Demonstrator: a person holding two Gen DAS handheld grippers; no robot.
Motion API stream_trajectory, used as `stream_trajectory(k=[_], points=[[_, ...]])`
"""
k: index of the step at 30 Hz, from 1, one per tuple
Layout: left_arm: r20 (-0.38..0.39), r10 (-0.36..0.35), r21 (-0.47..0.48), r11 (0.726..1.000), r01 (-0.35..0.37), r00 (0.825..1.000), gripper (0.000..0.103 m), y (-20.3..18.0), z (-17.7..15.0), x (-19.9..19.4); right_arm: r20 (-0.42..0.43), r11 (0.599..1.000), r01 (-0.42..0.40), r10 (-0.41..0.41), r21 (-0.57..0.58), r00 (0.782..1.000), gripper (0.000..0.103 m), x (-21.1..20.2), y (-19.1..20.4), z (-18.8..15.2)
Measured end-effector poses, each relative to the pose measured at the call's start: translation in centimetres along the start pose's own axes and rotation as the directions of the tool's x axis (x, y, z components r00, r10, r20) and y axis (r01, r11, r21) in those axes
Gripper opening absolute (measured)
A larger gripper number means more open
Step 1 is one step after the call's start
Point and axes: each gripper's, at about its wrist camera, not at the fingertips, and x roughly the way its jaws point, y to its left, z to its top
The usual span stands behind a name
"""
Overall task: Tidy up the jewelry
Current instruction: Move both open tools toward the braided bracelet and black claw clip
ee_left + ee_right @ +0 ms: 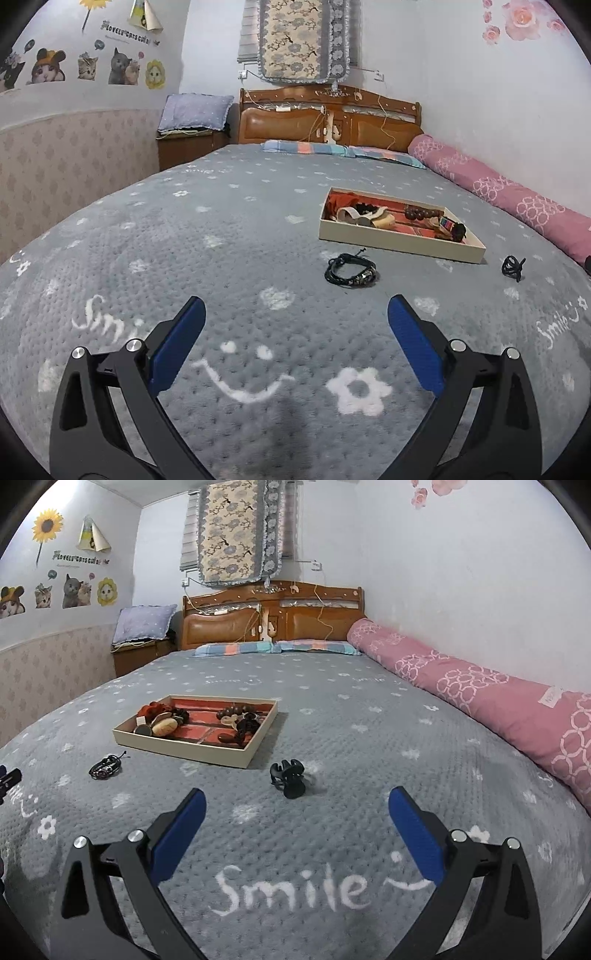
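I've got both jaws spread wide, left hand-held gripper [295,310] and right hand-held gripper [297,801] holding nothing above the bed [221,240]. Black bracelet [351,273] and what looks like a hair claw [288,779] lie just beside the tray [177,747].

A grey blanket [332,720] printed with white flowers covers the bed, a pink rolled quilt [480,686] lies along the wall, a wooden headboard [328,122] stands behind striped pillows [343,151], and cat stickers [85,66] dot the left wall.
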Motion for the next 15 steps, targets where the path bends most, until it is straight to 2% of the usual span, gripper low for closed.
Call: stream_trajectory(k=[8,11,15], points=[[-0.016,0.002,0.029,1.0,-0.001,1.0,0.097,-1.0,0.0,0.7,-0.032,1.0,-0.013,0.012,-0.016,0.999,0.097,1.2,0.5,0.0],[-0.075,0.003,0.029,1.0,-0.001,0.997,0.098,-1.8,0.6,2.7,-0.066,1.0,-0.013,0.014,0.007,0.998,0.097,2.4,0.0,0.2],[-0.11,-0.01,0.038,0.999,0.014,0.994,0.098,-2.7,1.8,5.0,-0.13,0.999,-0.02,0.023,0.03,0.991,0.097,5.4,-0.3,0.9]])
